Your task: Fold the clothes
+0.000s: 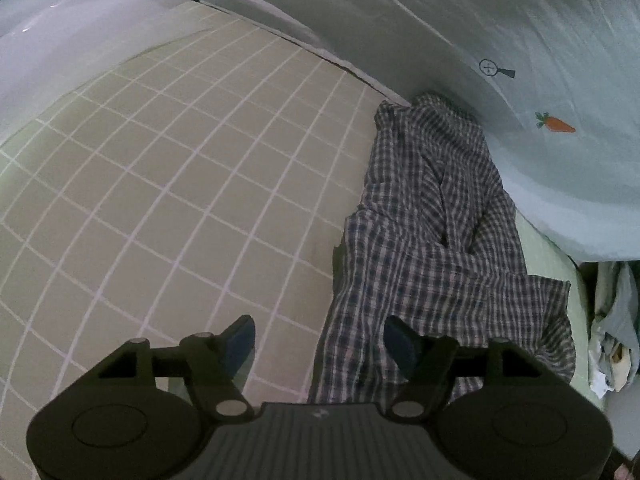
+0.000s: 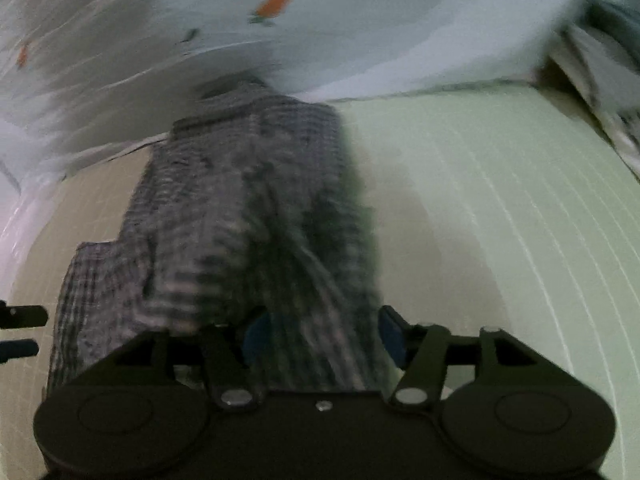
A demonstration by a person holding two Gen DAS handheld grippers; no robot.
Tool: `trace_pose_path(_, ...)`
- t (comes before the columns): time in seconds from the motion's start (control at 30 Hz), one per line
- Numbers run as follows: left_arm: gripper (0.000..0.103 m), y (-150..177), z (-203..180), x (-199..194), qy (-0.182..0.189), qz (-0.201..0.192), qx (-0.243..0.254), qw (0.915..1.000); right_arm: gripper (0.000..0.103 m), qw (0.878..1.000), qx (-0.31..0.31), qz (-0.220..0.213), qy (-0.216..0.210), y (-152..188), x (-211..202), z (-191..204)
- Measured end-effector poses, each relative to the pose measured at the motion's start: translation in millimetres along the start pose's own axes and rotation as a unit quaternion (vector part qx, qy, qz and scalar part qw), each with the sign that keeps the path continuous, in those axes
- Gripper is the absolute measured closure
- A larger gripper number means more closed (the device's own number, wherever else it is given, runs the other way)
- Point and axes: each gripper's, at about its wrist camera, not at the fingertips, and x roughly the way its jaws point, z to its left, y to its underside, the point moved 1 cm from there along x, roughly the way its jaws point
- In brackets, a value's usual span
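Observation:
A dark checked shirt (image 1: 432, 232) lies crumpled in a long strip on the bed, from the pale quilt at the back toward me. My left gripper (image 1: 320, 340) is open just above its near left edge, with the right finger over the cloth and the left finger over the tan sheet. In the blurred right wrist view the same shirt (image 2: 240, 216) runs from the back to my right gripper (image 2: 320, 332), which is open with the cloth lying between its fingers.
The bed has a tan grid-patterned sheet (image 1: 168, 184) on the left and a pale green sheet (image 2: 500, 216) on the right. A pale blue quilt with carrot prints (image 1: 556, 124) is heaped along the back. A pile of cloth (image 1: 612, 328) lies at the far right.

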Motion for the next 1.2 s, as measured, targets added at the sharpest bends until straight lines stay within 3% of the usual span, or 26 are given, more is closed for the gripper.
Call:
trace_pose_path(0.23,0.031,-6,0,12,-0.010,0.015,-0.002,0.9998,0.027,0.998,-0.027,-0.034,-0.035,-53,23,36)
trace_pose_path(0.4,0.031,-5,2,17,-0.004,0.022,-0.003,0.9997,0.029,0.999,-0.013,-0.022,-0.019,-52,27,26)
trace_pose_path(0.47,0.037,-6,0,19,0.003,0.022,-0.002,0.9997,0.042,1.000,0.008,-0.008,-0.027,-47,27,13)
trace_pose_path(0.53,0.050,-7,-3,22,0.014,0.019,0.004,0.9997,0.083,0.999,0.025,0.000,-0.044,-41,25,4)
trace_pose_path(0.6,0.070,-8,-10,25,0.025,0.021,0.020,0.9993,0.099,0.998,0.036,0.000,-0.060,-36,21,-3)
trace_pose_path(0.63,0.092,-8,-15,26,0.030,0.021,0.032,0.9988,0.099,0.997,0.036,-0.009,-0.064,-36,16,-4)
trace_pose_path(0.67,0.102,-8,-20,27,0.035,0.022,0.043,0.9982,0.100,0.997,0.037,-0.018,-0.068,-36,11,-6)
trace_pose_path(0.87,0.102,-16,-48,9,0.081,-0.018,0.087,0.9927,0.101,0.991,0.088,-0.072,-0.068,-43,-23,-30)
trace_pose_path(0.93,0.096,-19,-57,4,0.087,-0.033,0.095,0.9911,0.098,0.990,0.104,-0.075,-0.055,-45,-24,-41)
trace_pose_path(0.97,0.090,-20,-59,7,0.068,-0.037,0.099,0.9920,0.095,0.991,0.107,-0.069,-0.043,-45,-21,-45)
trace_pose_path(1.0,0.084,-20,-60,12,0.048,-0.034,0.102,0.9931,0.087,0.992,0.111,-0.060,-0.030,-44,-17,-49)
trace_pose_path(1.03,0.071,-19,-59,17,0.030,-0.022,0.102,0.9941,0.080,0.991,0.119,-0.052,-0.020,-43,-15,-52)
trace_pose_path(1.07,0.061,-18,-57,20,0.022,-0.011,0.096,0.9951,0.061,0.990,0.129,-0.046,-0.014,-41,-13,-54)
trace_pose_path(1.1,0.057,-16,-52,22,0.023,-0.001,0.084,0.9962,0.046,0.990,0.137,-0.041,-0.011,-37,-14,-56)
trace_pose_path(1.13,0.049,-13,-47,21,0.026,0.007,0.073,0.9970,0.036,0.989,0.142,-0.038,-0.012,-32,-15,-56)
trace_pose_path(1.17,0.039,-10,-42,19,0.029,0.012,0.063,0.9975,0.033,0.989,0.147,-0.034,-0.014,-26,-17,-56)
trace_pose_path(1.2,0.036,-6,-38,17,0.027,0.016,0.056,0.9979,0.028,0.988,0.151,-0.030,-0.015,-20,-19,-57)
